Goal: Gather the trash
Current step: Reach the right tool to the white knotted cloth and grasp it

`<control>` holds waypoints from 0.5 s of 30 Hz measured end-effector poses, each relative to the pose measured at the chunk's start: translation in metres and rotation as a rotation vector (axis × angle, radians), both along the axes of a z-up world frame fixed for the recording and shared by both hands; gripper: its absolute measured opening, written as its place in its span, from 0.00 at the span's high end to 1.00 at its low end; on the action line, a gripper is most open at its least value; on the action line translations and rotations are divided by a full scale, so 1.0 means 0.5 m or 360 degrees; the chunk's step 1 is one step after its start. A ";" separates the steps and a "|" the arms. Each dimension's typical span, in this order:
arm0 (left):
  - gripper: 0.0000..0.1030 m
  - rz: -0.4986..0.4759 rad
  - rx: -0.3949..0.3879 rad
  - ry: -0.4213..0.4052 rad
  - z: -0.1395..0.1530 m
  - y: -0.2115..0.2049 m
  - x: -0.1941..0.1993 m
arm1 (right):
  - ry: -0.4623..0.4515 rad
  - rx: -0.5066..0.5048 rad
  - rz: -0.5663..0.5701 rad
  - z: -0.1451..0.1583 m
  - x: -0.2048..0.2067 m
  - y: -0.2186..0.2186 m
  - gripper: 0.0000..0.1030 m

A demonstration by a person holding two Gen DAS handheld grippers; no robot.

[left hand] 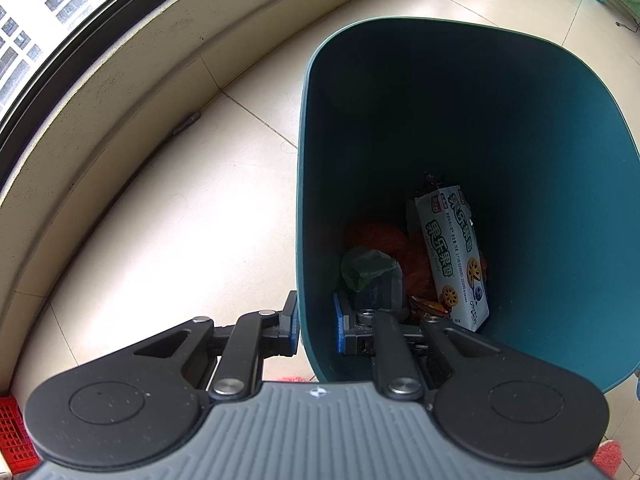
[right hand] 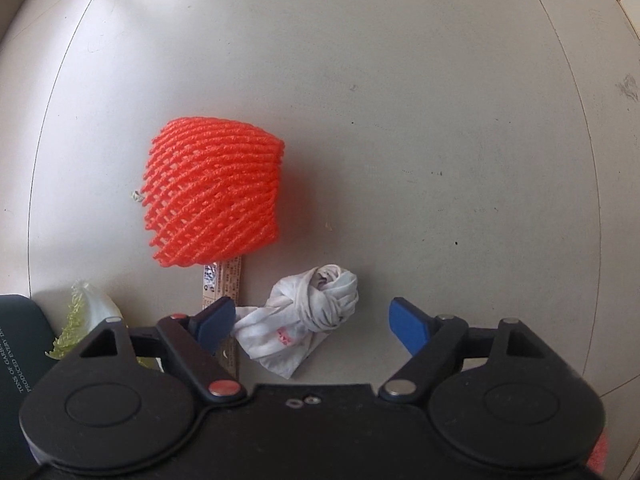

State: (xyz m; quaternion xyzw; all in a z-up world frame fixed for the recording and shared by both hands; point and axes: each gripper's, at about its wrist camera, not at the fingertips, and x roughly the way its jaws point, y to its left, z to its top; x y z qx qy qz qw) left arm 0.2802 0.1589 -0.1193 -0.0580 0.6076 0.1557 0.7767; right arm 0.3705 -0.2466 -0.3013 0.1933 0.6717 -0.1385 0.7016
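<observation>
Nearest in the left wrist view, the left tongs [left hand: 316, 330] pinch the near wall of a teal trash bin [left hand: 540, 160]: one blue pad sits outside the wall and the other pad inside it, so they are pressed together on the rim. Inside the bin, toward 12 o'clock from the tongs, lie a green crumpled wrapper [left hand: 370, 266], some orange netting [left hand: 376, 236] and a white biscuit packet [left hand: 454, 256] that leans on the far side. At 10 o'clock from the bin, the pale tiled floor [left hand: 168, 216] runs to a low ledge under a window [left hand: 44, 12].

In the right wrist view, the right tongs [right hand: 310, 326] point down at the floor with the fingers spread wide and nothing pinched. A knotted white rag [right hand: 308, 320] lies on the floor between the two blue pads; it touches the left pad or is just beside it. At 9 o'clock from this pad, a piece of leafy vegetable [right hand: 86, 316] is near a dark bin edge [right hand: 20, 344]. Farther, at 11 o'clock from the rag, an orange foam fruit net [right hand: 214, 194] rests on the floor and partly covers a narrow paper strip [right hand: 224, 284].
</observation>
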 end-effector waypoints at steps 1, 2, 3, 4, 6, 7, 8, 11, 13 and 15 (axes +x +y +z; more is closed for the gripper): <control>0.85 0.0004 0.0006 0.0001 -0.002 0.000 0.002 | 0.0006 0.0003 0.0009 -0.005 0.001 0.001 0.22; 0.85 0.0005 0.0009 -0.0001 -0.002 0.000 0.003 | 0.0017 0.0000 0.0035 -0.012 0.003 0.003 0.24; 0.85 0.0007 0.0006 -0.0004 -0.002 0.001 0.003 | 0.0025 -0.0005 0.0057 -0.014 0.003 0.003 0.25; 0.85 0.0008 0.0003 -0.0008 -0.002 0.002 0.004 | 0.0029 -0.0011 0.0070 -0.018 0.004 0.005 0.28; 0.85 0.0010 0.0009 -0.0011 -0.002 0.003 0.006 | 0.0035 -0.0013 0.0070 -0.024 0.002 0.003 0.32; 0.85 0.0009 0.0009 -0.0010 -0.003 0.002 0.007 | 0.0034 -0.0003 0.0069 -0.026 0.000 0.001 0.38; 0.85 0.0005 0.0018 -0.0007 -0.003 -0.001 0.007 | 0.0033 -0.0006 0.0072 -0.027 -0.002 -0.001 0.45; 0.85 -0.0003 0.0035 -0.0005 -0.004 -0.006 0.006 | 0.0033 -0.0018 0.0088 -0.025 -0.007 -0.007 0.55; 0.85 0.0004 0.0028 -0.0008 -0.003 -0.004 0.003 | 0.0023 -0.0026 0.0093 -0.016 -0.012 -0.014 0.60; 0.85 0.0006 0.0028 -0.0011 0.000 -0.003 0.001 | 0.0008 -0.0029 0.0113 0.004 -0.016 -0.016 0.66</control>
